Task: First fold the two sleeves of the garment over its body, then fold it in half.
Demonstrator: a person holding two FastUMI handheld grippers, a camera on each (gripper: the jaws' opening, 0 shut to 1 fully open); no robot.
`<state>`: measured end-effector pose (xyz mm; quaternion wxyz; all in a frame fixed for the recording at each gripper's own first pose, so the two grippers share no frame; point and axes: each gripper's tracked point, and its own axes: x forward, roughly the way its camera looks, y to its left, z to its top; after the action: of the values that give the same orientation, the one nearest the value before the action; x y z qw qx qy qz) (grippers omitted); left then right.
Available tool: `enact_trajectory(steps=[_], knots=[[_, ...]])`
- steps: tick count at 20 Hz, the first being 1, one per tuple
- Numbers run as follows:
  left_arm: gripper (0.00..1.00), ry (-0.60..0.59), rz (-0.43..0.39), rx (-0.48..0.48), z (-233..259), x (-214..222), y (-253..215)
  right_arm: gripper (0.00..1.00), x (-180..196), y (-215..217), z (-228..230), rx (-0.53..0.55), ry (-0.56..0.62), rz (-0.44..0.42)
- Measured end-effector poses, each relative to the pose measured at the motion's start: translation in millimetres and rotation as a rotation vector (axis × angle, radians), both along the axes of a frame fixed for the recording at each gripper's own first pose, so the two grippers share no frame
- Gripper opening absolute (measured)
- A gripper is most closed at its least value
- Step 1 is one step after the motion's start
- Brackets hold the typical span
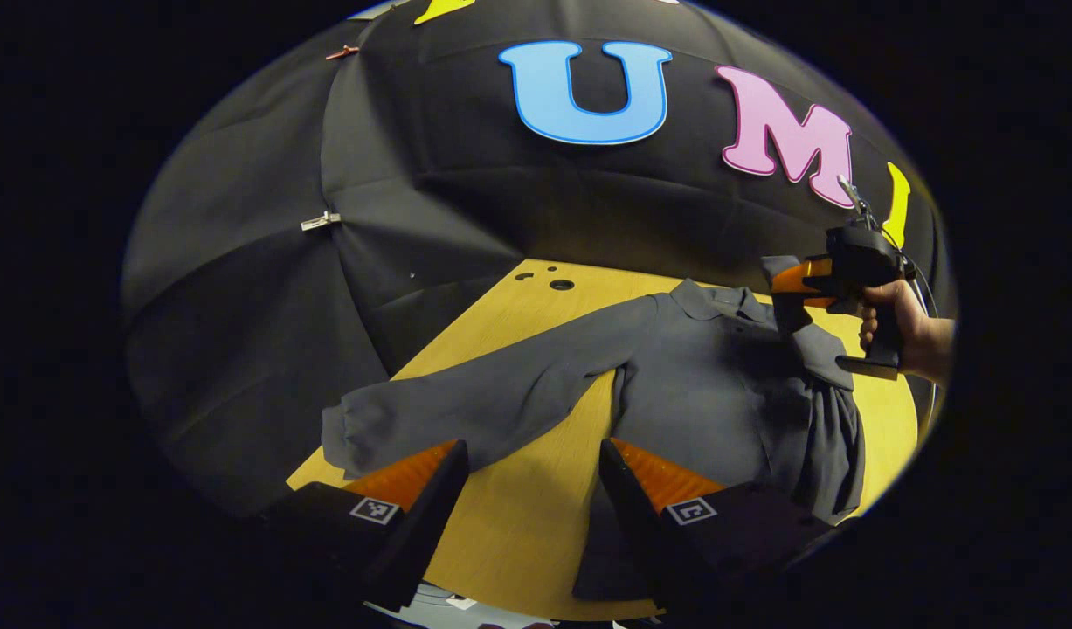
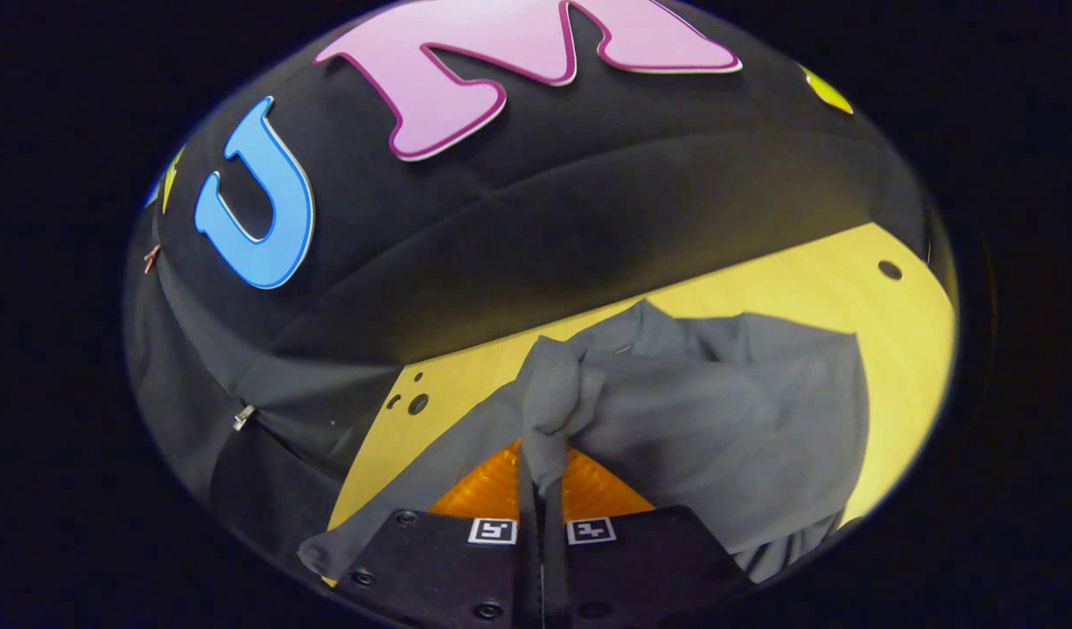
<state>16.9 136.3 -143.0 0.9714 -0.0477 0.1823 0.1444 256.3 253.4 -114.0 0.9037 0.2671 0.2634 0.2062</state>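
The right gripper [image 2: 540, 489] pinches one sleeve's cuff [image 2: 549, 411] up over the grey garment [image 1: 710, 384] spread on the yellow surface [image 1: 536, 524], apparently to fold it across the body, while the left gripper [image 1: 534, 476] hovers wide open near the outstretched other sleeve [image 1: 466, 406].

At the bottom of the left gripper view, the left gripper [image 1: 531, 476] has two wedge-shaped fingers with ribbed inner faces, each bearing a small square black-and-white marker. At the right edge, a bare hand [image 1: 894, 319] — no sleeve. At the bottom of the right gripper view, the right gripper [image 2: 541, 489] has dark plates with round screws and two square markers.
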Motion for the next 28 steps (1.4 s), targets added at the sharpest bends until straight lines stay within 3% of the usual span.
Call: enact_trajectory(steps=[4,5,7,10,14,19,24,28], knots=[[0.95,-0.010,0.030,0.006,-4.1,4.1,13.7,0.11,-12.8,40.6,-22.4,0.095,0.060,0.057],[0.95,-0.011,0.030,0.007,-5.2,4.2,16.8,0.07,-16.3,46.2,-27.7,0.111,0.086,0.067],[0.95,-0.013,0.063,0.008,-6.4,0.3,37.0,0.41,-24.8,51.9,-37.8,0.124,0.128,0.077],[0.96,-0.014,0.155,-0.046,-8.5,-11.2,68.2,0.99,-24.7,33.6,-31.2,0.047,0.073,0.054],[0.96,-0.010,0.308,-0.083,-17.4,-32.9,124.7,0.98,-40.1,-17.4,-13.8,-0.111,-0.010,-0.006],[0.97,0.001,0.443,-0.141,-33.3,-34.2,185.5,0.98,-73.6,-126.0,21.8,-0.323,-0.143,-0.091],[0.96,0.033,0.453,-0.199,-55.9,-15.1,204.9,0.99,-110.9,-266.4,60.5,-0.532,-0.237,-0.262],[0.95,0.087,0.433,-0.228,-74.4,10.6,209.7,1.00,-162.0,-345.1,89.6,-0.633,-0.277,-0.407]])
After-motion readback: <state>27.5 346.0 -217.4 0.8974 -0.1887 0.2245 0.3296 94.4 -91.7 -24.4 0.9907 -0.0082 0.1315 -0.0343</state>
